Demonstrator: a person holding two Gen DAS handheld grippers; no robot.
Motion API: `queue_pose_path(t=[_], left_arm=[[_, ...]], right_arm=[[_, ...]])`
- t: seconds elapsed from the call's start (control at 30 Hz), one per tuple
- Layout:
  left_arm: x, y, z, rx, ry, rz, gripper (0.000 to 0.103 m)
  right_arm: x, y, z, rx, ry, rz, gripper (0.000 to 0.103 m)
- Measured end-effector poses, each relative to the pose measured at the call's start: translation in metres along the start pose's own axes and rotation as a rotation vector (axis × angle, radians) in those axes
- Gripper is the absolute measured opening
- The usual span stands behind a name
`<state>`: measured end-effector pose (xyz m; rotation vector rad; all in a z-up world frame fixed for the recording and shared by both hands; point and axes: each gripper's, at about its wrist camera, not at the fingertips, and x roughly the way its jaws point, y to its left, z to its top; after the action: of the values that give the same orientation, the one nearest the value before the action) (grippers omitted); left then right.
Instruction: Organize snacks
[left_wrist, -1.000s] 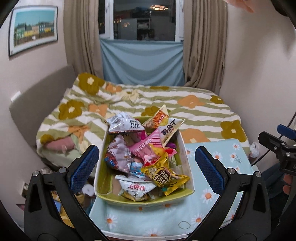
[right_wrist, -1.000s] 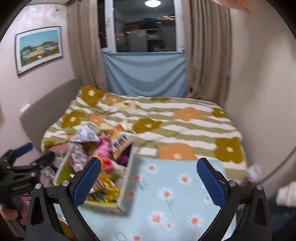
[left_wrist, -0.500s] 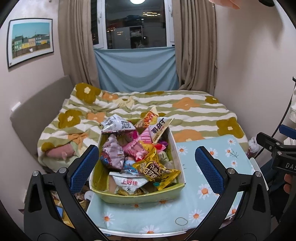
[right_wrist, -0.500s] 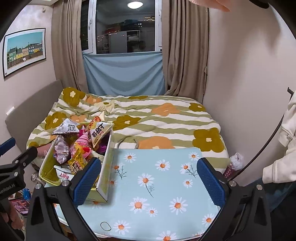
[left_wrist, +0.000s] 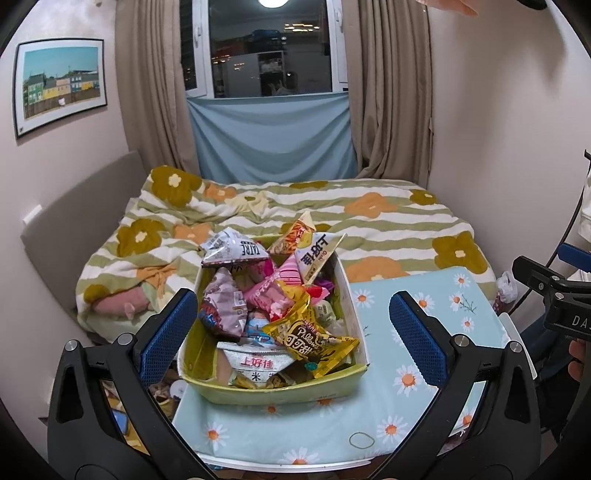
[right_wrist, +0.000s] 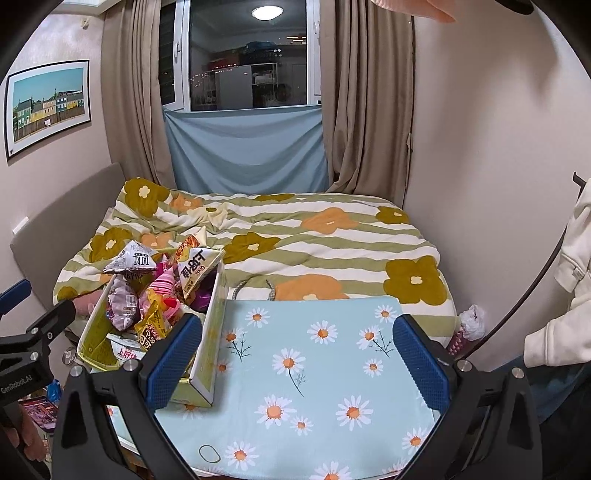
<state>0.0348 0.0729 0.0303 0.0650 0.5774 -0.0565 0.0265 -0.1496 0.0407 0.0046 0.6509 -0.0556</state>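
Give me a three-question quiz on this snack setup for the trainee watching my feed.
1. True or false: the left gripper is shut on a snack packet.
2. Multiple choice: the snack box sits on which part of the daisy tablecloth? A) its left side B) its middle C) its right side
3. Fill in: the gold packet near the front of the pile lies partly over a white packet with ____ lettering.

Key: 1. False; both it and the right gripper are open and empty. 2. A. 3. Red.
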Motion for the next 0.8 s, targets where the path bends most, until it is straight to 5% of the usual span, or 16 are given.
queue_pose_path(t=[0.8], left_arm=[[-0.0013, -0.0061, -0.0009, -0.013, 0.01, 0.012, 0.103]], right_arm=[[0.0022, -0.0057, 0.0047, 0.006, -0.001, 0.004, 0.103]])
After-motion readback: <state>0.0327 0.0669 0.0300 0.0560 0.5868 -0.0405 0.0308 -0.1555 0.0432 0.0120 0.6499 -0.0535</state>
